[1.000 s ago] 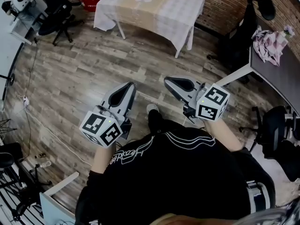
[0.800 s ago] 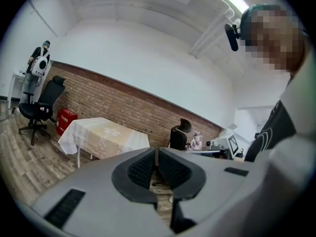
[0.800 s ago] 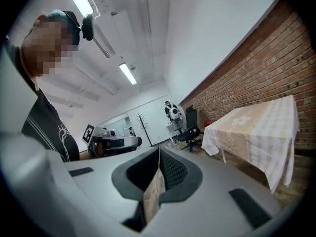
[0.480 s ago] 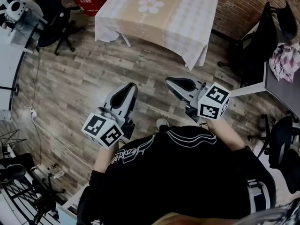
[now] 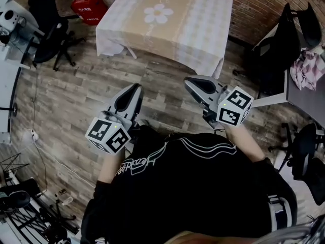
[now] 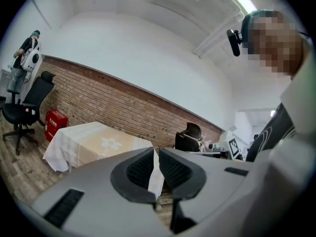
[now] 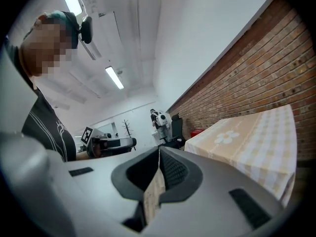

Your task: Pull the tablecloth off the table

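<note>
Our head cam sits above the person & looks steeply down, tablecloth far off at frame top. We've a cam riding each tool, left tool & right tool, low behind the jaws, facing approx level fwd. All 3 views share the tablecloth & brick wall.
</note>
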The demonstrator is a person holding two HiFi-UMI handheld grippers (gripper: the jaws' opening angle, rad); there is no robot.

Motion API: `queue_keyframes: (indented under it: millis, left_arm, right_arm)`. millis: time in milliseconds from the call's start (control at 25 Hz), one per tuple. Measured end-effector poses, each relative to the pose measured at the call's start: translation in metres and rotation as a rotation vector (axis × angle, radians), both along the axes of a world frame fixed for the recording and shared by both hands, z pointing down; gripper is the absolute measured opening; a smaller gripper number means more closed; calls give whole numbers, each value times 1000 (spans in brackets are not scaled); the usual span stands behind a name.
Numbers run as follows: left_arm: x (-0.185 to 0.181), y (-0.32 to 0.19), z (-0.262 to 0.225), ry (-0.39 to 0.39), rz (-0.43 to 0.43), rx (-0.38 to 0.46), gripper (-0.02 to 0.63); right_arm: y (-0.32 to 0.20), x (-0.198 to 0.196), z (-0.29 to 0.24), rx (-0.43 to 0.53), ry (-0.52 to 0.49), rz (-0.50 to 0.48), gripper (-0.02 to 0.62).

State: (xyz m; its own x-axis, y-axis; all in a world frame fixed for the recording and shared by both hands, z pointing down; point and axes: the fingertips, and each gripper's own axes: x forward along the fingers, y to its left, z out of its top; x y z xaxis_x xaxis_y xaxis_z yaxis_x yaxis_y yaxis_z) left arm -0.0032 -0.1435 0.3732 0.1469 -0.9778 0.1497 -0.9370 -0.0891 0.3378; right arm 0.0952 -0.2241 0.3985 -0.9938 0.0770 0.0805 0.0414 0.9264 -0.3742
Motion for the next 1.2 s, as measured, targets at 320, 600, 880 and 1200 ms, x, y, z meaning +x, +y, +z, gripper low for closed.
queue_keyframes:
  millis: [320,600,880,1200]
  left_arm:
    - [-53,-48,6,12,107,-4,20]
    - [-125,-85,12,1,196,-54,49]
    - [-205,-113,36,-31,240,-127,113]
    - [-286,-142,75,-67,233,-176,180]
  right_arm:
    - [-51,-25,4,-7,27,180,-2]
    - [-92,-52,4,-53,48,378,-2]
    - [-108,-77,18,-56,103,541,-2]
    - [-122,-79,55,-130,158,669,75]
